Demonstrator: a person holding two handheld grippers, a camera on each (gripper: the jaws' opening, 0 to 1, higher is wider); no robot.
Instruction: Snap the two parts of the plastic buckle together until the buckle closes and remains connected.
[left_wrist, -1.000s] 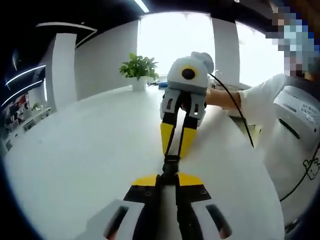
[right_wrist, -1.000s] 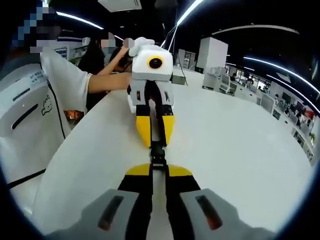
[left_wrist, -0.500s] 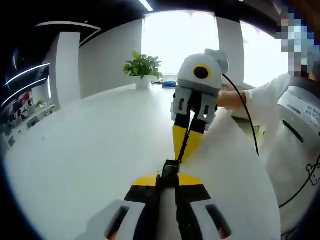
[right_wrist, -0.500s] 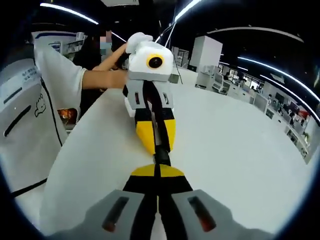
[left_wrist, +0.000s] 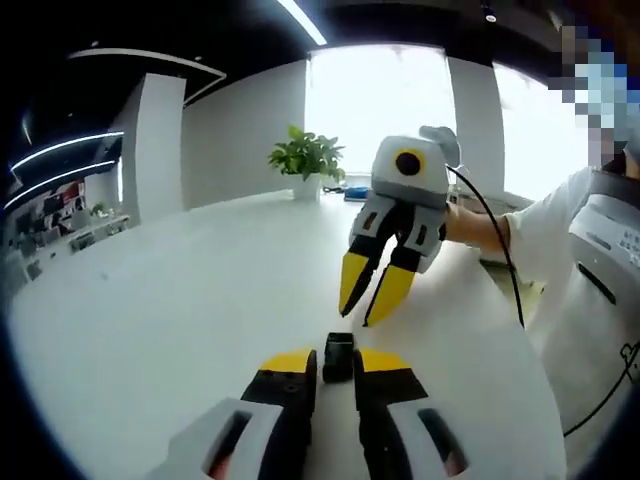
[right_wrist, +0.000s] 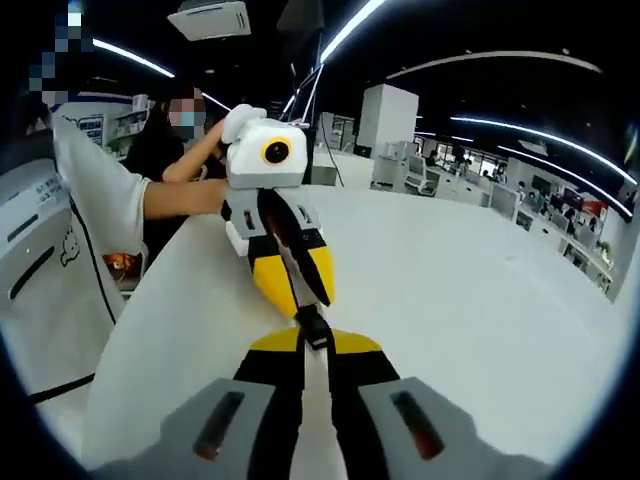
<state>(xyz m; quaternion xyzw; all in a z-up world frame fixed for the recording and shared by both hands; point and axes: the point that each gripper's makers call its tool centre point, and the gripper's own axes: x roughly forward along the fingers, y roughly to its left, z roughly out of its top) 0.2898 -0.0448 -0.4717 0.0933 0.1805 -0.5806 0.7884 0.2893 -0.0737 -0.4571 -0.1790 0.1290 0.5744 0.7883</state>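
Buckle (left_wrist: 339, 357) position: black, between the yellow tips of the left claw (left_wrist: 338, 362), above the white surface (left_wrist: 160, 320). In the left gripper view the tips stand slightly apart with the buckle in the gap; whether they press on it cannot be told.

Right claw (left_wrist: 372, 287), left gripper view: raised beyond the buckle and well apart from it, yellow tips spread, nothing between them. A person's hand (left_wrist: 440, 150) holds its grey body, and a black cable (left_wrist: 497, 250) runs from it toward the person's white sleeve (left_wrist: 545, 215).

Right gripper view: the right claw (right_wrist: 315, 343) shows a narrow gap at its tips. The left claw (right_wrist: 292, 285) faces it, and a black piece, apparently the buckle (right_wrist: 312, 325), lies between the two; the contact there is unclear.

Background: potted plant (left_wrist: 308, 160) at the far edge of the surface.
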